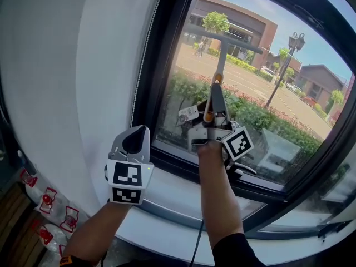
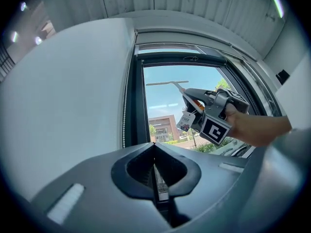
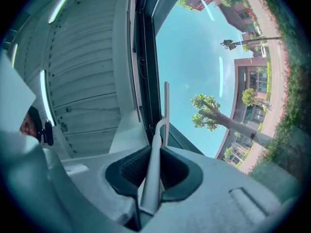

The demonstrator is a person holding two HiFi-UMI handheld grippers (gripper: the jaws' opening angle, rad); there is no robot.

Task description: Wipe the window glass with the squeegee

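Firstly, head view, squeegee [image 1: 221,57]: held upright in front of the window glass [image 1: 261,77], with the T-shaped blade at the top and the grey and orange handle at the bottom. Contact of blade with glass cannot be judged.
Head view, right gripper [image 1: 216,104]: held up before the lower part of the pane, fingers clamped on the squeegee handle. A white tag [image 1: 188,113] is seen hanging just beside it on the left.
Head view, left gripper [image 1: 136,132]: held lower and to the left, pointed upward, in front of the black window frame [image 1: 161,65] and the white wall [image 1: 72,65]. It is kept apart from the squeegee.
Head view, sill [image 1: 167,196]: white, below both grippers. Red-printed packets [image 1: 53,204] are noted low at the left, their detail too small to read.
Left gripper view, left gripper [image 2: 155,171]: fingers pressed together, nothing between them.
Left gripper view, right gripper [image 2: 214,111]: seen ahead to the right with its marker cube [image 2: 215,129]. The squeegee [image 2: 163,83] is seen rising from it, blade against the sky.
Right gripper view, right gripper [image 3: 153,166]: fingers closed on the grey shaft of the squeegee [image 3: 159,130], which runs up between them.
Right gripper view, blade: seen edge-on as a thin strip close to the window glass [image 3: 194,62], just beside the dark frame.
Right gripper view, outside: a tree [image 3: 209,114], a street lamp [image 3: 227,43] and buildings [image 3: 252,86] are seen through the pane.
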